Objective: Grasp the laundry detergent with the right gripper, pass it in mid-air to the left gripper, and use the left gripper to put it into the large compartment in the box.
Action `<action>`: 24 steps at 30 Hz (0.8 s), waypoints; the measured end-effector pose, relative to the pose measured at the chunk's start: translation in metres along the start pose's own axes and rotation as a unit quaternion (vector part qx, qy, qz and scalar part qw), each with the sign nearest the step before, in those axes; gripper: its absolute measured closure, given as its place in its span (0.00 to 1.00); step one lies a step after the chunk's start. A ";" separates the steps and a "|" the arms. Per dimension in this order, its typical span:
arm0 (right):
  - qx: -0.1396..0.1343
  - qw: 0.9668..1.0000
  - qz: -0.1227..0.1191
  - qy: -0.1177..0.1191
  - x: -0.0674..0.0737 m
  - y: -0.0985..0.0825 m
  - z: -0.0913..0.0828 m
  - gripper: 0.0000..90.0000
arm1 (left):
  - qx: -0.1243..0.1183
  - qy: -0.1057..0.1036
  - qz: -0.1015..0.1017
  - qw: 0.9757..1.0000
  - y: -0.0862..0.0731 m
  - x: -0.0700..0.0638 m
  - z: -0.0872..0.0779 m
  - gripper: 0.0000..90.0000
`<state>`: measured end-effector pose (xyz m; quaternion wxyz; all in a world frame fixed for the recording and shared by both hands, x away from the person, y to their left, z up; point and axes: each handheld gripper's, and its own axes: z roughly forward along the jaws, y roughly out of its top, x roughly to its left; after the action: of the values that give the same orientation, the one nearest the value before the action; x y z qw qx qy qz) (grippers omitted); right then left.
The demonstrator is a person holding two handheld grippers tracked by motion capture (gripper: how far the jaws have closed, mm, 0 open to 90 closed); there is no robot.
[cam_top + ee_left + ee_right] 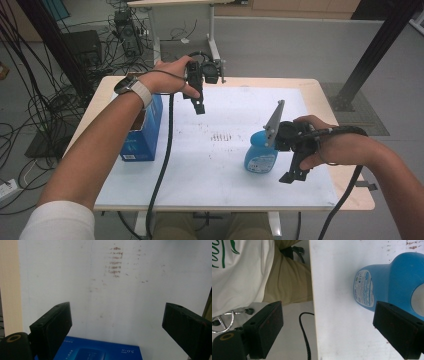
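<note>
A blue spray bottle [260, 156] stands on the white sheet [225, 165] at the front right. My right gripper [294, 176] hangs just right of it, jaws pointing down and open. In the right gripper view the right gripper [328, 312] has nothing between its jaws, and the bottle [384, 282] sits past the right jaw. My left gripper [199, 107] is held above the sheet's far left part, open and empty. A blue box [142, 135] stands at the sheet's left edge. In the left gripper view the left gripper [116, 312] is open over the box [100, 352].
Brown smudges [222, 136] mark the middle of the sheet. The smudges [115, 262] also lie ahead of the left jaws. A black cable [162, 165] trails from the left gripper over the front edge. The person's lap [284, 277] lies beyond the table's front edge [313, 302].
</note>
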<state>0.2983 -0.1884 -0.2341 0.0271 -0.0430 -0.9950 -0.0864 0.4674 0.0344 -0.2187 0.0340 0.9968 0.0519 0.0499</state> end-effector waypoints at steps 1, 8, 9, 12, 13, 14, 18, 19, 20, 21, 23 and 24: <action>0.002 1.000 0.003 0.001 0.000 0.000 0.000 0.10 | -0.001 0.001 0.001 1.000 0.000 0.000 0.000 0.10; -0.005 1.000 0.000 -0.003 -0.001 -0.002 -0.003 0.10 | -0.001 -0.001 0.002 1.000 0.001 0.001 0.002 0.10; -0.006 1.000 0.000 -0.002 -0.002 -0.002 -0.003 0.10 | -0.001 -0.001 0.003 1.000 0.002 0.001 0.002 0.10; -0.013 1.000 -0.005 -0.003 -0.002 -0.003 -0.005 0.10 | -0.004 -0.001 0.001 1.000 0.002 0.001 0.003 0.10; -0.018 1.000 -0.007 -0.004 -0.002 -0.004 -0.006 0.10 | -0.005 -0.001 0.000 1.000 0.002 0.001 0.003 0.10; -0.018 1.000 -0.007 -0.004 -0.002 -0.004 -0.006 0.10 | -0.005 -0.001 0.001 1.000 0.002 0.001 0.003 0.10; -0.024 1.000 -0.011 -0.011 -0.003 -0.006 -0.012 0.10 | -0.006 -0.002 0.000 1.000 0.003 0.001 0.004 0.10; -0.025 1.000 -0.011 -0.013 -0.004 -0.007 -0.013 0.09 | -0.008 -0.003 0.000 1.000 0.003 0.001 0.004 0.10; -0.025 1.000 -0.010 -0.014 -0.003 -0.008 -0.014 0.09 | -0.007 -0.004 0.000 1.000 0.004 0.002 0.004 0.10; -0.027 0.999 -0.014 -0.017 -0.004 -0.008 -0.015 0.09 | -0.007 -0.003 0.000 1.000 0.004 0.001 0.005 0.10; -0.027 0.999 -0.013 -0.019 -0.004 -0.009 -0.018 0.09 | -0.006 -0.003 0.001 1.000 0.005 0.001 0.005 0.10; -0.028 0.999 -0.013 -0.022 -0.004 -0.010 -0.019 0.09 | -0.005 -0.004 0.002 1.000 0.005 0.001 0.005 0.10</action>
<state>0.3025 -0.2015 -0.2177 0.0027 -0.0325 -0.9930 -0.1137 0.4698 0.0293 -0.2229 0.0386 0.9969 0.0492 0.0466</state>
